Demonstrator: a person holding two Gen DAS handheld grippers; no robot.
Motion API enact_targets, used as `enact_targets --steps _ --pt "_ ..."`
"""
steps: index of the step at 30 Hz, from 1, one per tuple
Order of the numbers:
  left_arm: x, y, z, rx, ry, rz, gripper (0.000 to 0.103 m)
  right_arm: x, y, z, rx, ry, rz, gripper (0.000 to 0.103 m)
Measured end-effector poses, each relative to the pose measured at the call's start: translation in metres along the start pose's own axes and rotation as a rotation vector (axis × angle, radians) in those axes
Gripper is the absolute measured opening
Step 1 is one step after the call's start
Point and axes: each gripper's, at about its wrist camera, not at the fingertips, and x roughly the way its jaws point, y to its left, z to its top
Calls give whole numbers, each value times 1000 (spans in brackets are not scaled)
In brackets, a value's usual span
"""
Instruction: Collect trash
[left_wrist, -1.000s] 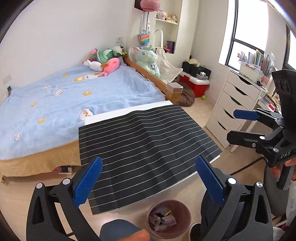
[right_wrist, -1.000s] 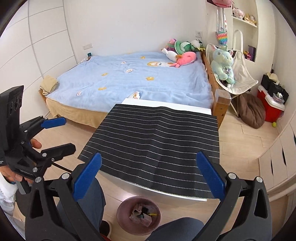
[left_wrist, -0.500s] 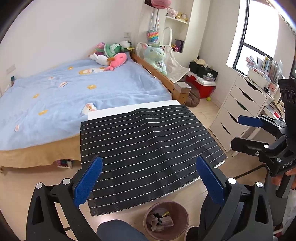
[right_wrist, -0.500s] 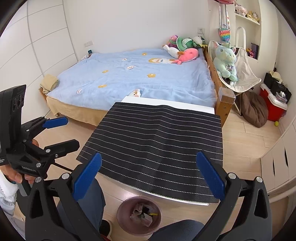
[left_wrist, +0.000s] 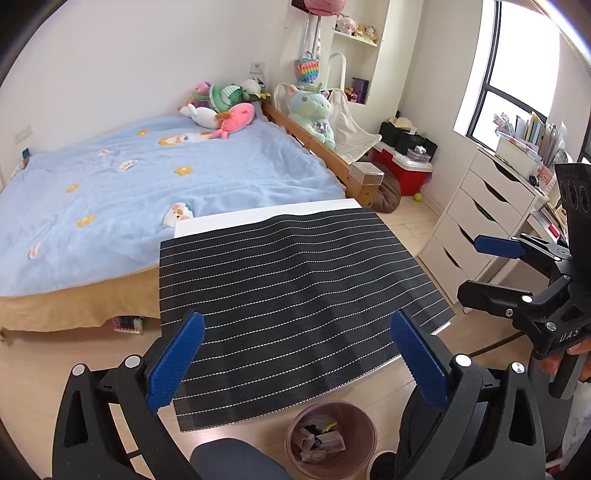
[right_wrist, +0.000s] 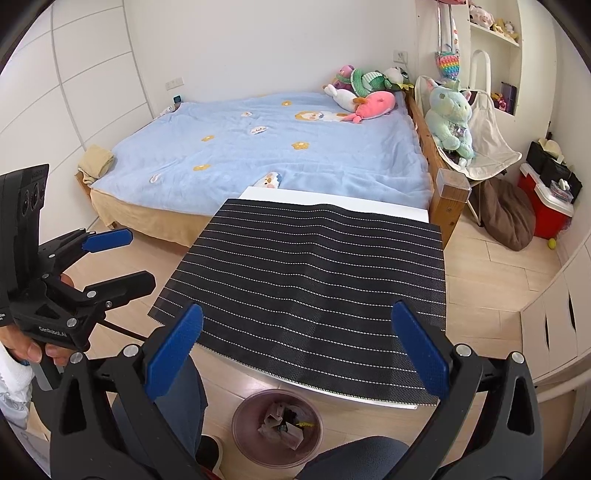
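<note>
A round brownish trash bin (left_wrist: 330, 435) with several crumpled wrappers inside stands on the floor under the near edge of a white table covered by a black striped mat (left_wrist: 291, 288). It also shows in the right wrist view (right_wrist: 277, 424). My left gripper (left_wrist: 297, 363) is open and empty, held above the mat's near edge. My right gripper (right_wrist: 297, 349) is open and empty at the same height. Each gripper shows in the other's view: the right one (left_wrist: 487, 267) and the left one (right_wrist: 118, 256), both with fingers spread. No loose trash shows on the mat.
A bed with a blue blanket (left_wrist: 147, 192) and plush toys lies behind the table. A white drawer unit (left_wrist: 480, 221) stands at the right, with a red cooler (left_wrist: 402, 170) and a brown beanbag (right_wrist: 506, 214) near the wooden bedpost. My knees sit beside the bin.
Both grippers have risen and tilted slightly, so the table and bin appear lower in view. Both stay open and empty.
</note>
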Motion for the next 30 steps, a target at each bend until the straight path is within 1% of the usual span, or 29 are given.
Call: enact_targets --steps 30 --pt "2 -3 -2 -3 4 -7 97 0 -4 -5 1 9 -2 100"
